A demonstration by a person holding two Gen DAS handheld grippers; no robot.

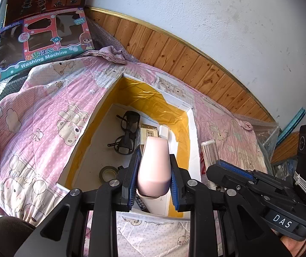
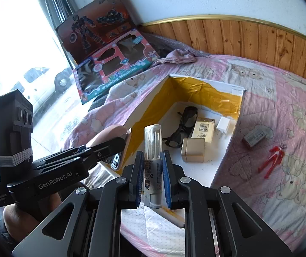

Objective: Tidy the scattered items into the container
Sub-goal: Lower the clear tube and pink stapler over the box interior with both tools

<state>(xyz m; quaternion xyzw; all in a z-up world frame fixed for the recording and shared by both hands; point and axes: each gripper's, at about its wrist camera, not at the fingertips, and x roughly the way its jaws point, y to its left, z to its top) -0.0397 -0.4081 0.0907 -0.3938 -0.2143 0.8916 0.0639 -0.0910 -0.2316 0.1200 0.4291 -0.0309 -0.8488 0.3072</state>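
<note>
My left gripper (image 1: 155, 157) is shut on a pale pink rounded case (image 1: 154, 167), held over the near end of a white box (image 1: 193, 132) lined with yellow tape. Inside the box lie black glasses (image 1: 127, 135), a grey tape roll (image 1: 108, 172) and a beige pack (image 1: 150, 131). My right gripper (image 2: 153, 156) is shut on a clear-capped labelled tube (image 2: 152, 141), just above the box's near edge (image 2: 227, 154). A gold box (image 2: 192, 150) and a white charger (image 2: 223, 126) also lie in the box. A grey small box (image 2: 257, 137) and a red figure (image 2: 272, 158) lie on the quilt to its right.
The box sits on a pink bear-print quilt (image 1: 35, 111). Two toy cartons (image 2: 110, 72) lean at the back left beside a bright window. A wood-panelled wall (image 1: 174, 51) runs behind the bed. A hand holds each gripper.
</note>
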